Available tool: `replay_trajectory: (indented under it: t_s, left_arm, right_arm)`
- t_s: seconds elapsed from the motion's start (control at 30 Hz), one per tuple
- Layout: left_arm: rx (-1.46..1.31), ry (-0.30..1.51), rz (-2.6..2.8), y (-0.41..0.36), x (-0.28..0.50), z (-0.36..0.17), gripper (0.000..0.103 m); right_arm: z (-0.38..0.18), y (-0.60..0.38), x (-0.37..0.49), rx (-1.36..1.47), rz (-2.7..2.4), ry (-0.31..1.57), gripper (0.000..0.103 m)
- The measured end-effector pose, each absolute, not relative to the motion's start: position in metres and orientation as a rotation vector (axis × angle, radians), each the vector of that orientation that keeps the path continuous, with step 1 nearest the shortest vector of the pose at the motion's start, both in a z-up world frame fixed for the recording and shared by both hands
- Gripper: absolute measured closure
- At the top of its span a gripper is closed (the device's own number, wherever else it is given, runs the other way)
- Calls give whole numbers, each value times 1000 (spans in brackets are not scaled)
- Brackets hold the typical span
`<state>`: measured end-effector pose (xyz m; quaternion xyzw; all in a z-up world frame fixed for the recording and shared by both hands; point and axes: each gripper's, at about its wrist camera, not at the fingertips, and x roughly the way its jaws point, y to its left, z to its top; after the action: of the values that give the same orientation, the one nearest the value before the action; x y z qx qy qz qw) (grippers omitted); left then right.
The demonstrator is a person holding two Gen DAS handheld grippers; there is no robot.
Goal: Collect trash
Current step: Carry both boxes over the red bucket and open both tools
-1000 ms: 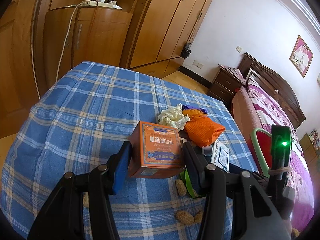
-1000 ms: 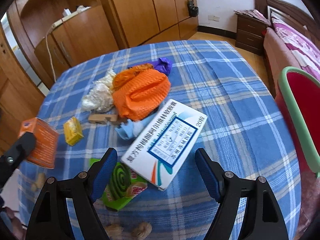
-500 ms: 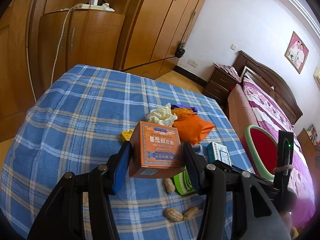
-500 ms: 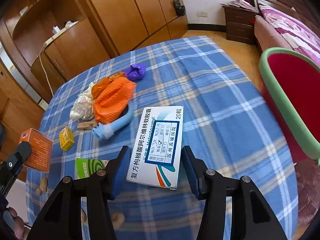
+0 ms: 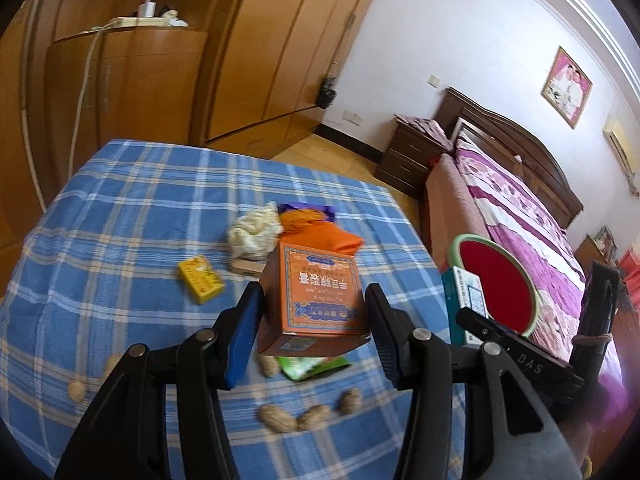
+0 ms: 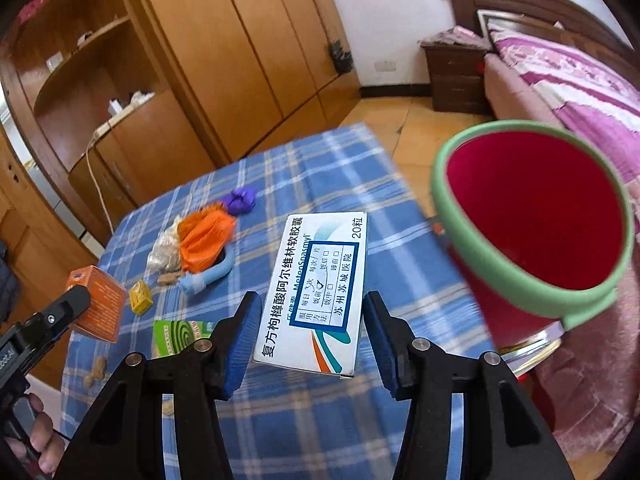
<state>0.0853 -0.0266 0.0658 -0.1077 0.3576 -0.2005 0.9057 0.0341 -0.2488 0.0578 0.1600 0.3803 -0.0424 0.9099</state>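
My left gripper (image 5: 312,322) is shut on an orange box (image 5: 316,300) and holds it above the blue checked table (image 5: 120,208). My right gripper (image 6: 308,336) is shut on a white medicine box (image 6: 320,292), lifted off the table and close to the red bin with a green rim (image 6: 528,216) at the right. The bin also shows in the left wrist view (image 5: 496,284), beyond the table's right edge. The medicine box (image 5: 466,296) and the right gripper show there too. The left gripper's orange box shows in the right wrist view (image 6: 98,304).
On the table lie a yellow packet (image 5: 200,278), a white crumpled wad (image 5: 252,234), an orange net bag (image 6: 206,236), a purple scrap (image 6: 240,200), a blue tube (image 6: 208,278), a green mosquito-coil packet (image 6: 180,334) and several peanuts (image 5: 308,416). A bed (image 5: 520,208) stands at the right.
My right gripper closed on the white medicine box, lifted it and carried it right towards the red bin. My left gripper rose and moved right with the orange box.
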Motion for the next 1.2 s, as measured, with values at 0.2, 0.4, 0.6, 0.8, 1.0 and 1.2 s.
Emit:
replay_trajectory:
  t_s: [0.2,0.4,0.6,0.8,1.0,1.2]
  left_arm:
    - [-190,764,-494,-61,83,71,50]
    - [-135,778,-568,-107,82,79,50]
    - [-71,783,-631,-156,84,83,50]
    - [-18,791,-687,-202,91,82,50]
    - [23,799,-739,-246,100,77,50]
    - [77,805,-779,-285,107,68,50]
  right_arm:
    - [73,-274,12,340,-119,725,49]
    - [85,-303,-6,367,-158,671,49]
    - [89,-337,-19,397,-222,634,49]
    - [88,-371,-27,429,-284,608,49]
    - [83,-405,-32,457,-330,602,49]
    - [74,-431,-32,481,-369,604,49]
